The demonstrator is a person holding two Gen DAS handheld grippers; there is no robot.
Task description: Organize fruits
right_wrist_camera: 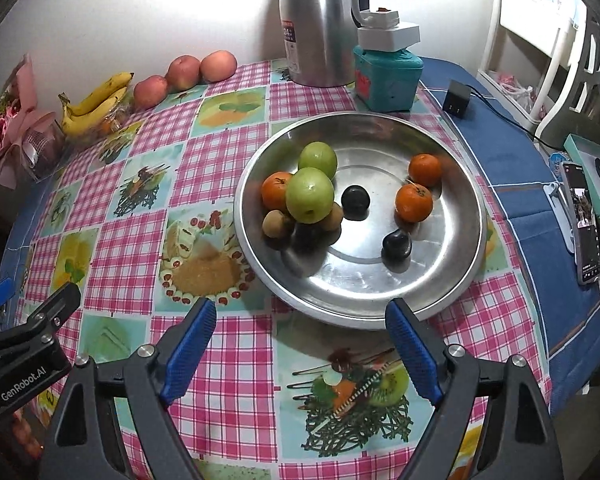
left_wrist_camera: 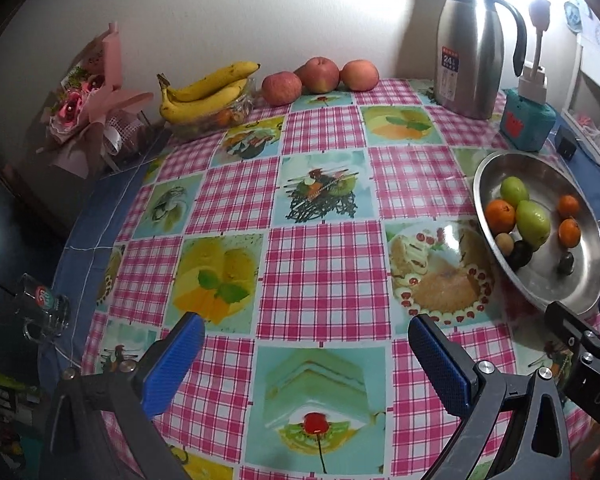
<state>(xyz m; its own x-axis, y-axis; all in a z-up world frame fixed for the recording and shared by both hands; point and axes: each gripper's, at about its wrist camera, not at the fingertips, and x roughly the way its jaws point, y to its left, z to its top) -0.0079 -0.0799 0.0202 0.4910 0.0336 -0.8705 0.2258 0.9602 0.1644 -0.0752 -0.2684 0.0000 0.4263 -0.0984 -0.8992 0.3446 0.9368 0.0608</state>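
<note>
A round steel plate (right_wrist_camera: 360, 300) holds two green apples (right_wrist_camera: 310, 194), three small oranges (right_wrist_camera: 414, 202), dark plums (right_wrist_camera: 355, 198) and small brown fruits (right_wrist_camera: 278, 223). The same plate (left_wrist_camera: 556, 296) shows at the right of the left wrist view. My right gripper (right_wrist_camera: 302, 312) stands open just short of the plate's near rim, with nothing between its fingers. Over bare tablecloth my left gripper (left_wrist_camera: 306, 330) is open and empty, left of the plate. At the back wall lie three red apples (left_wrist_camera: 320, 74) and a bunch of bananas (left_wrist_camera: 206, 92) on a glass bowl.
A steel thermos jug (left_wrist_camera: 470, 50) and a teal box (left_wrist_camera: 528, 120) stand behind the plate. A wrapped bouquet (left_wrist_camera: 86, 100) is at the back left, a glass mug (left_wrist_camera: 46, 306) at the left table edge. A phone (right_wrist_camera: 584, 220) and a black charger (right_wrist_camera: 458, 100) lie on the right.
</note>
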